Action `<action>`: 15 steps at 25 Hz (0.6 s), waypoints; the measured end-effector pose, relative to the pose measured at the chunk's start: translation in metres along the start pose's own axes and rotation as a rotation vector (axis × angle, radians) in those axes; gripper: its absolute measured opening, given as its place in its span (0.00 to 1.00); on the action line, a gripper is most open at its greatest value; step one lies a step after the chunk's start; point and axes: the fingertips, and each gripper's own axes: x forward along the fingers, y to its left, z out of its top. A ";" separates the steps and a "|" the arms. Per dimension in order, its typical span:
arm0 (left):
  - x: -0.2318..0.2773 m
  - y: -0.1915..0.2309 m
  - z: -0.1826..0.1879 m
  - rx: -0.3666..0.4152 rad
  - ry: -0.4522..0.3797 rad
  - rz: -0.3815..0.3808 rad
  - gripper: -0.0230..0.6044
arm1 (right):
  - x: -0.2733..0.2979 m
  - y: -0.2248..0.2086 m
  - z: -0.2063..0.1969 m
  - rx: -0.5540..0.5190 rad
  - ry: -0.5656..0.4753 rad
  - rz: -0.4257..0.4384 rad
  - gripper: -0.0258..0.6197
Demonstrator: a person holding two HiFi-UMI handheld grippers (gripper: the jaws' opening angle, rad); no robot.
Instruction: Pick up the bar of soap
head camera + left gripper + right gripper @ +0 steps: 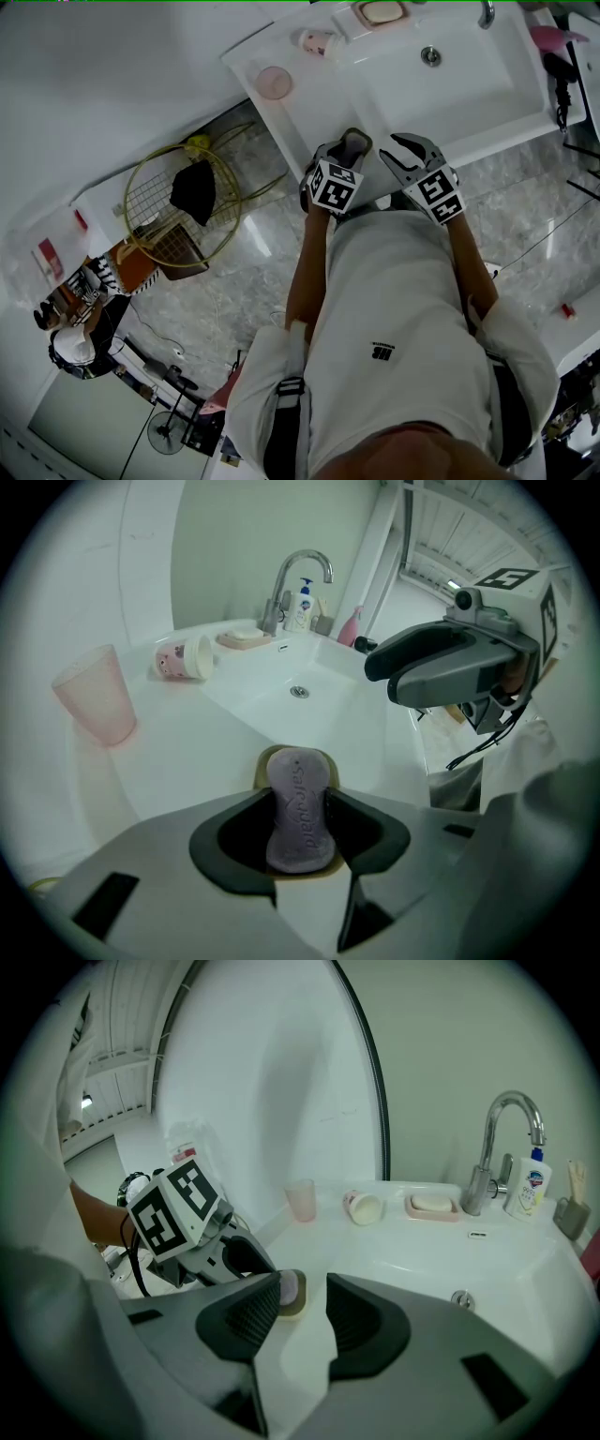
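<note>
The bar of soap [296, 785], purple and set on edge, is clamped between the jaws of the left gripper [300, 806], which are closed on its two flat faces. A tan dish [281, 757] is seen directly under it, on the near rim of the white sink [225, 738]; whether the soap is clear of the dish cannot be told. The right gripper [302, 1299] is held just beside it, its jaws narrowly parted with nothing gripped between them. Further along the rim a pink cup [94, 705] is stood upright, and a mug [185, 658] is lain on its side. At the back, a pink soap tray [246, 639] with a pale bar is placed beside the faucet [298, 574].
</note>
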 end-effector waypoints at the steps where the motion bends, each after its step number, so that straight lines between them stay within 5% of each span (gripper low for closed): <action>1: 0.000 0.000 0.000 -0.003 -0.006 -0.002 0.33 | 0.000 0.001 0.000 0.000 -0.001 -0.002 0.30; 15: -0.010 0.002 0.009 -0.002 -0.119 0.004 0.33 | -0.009 0.008 0.003 0.017 -0.029 -0.063 0.30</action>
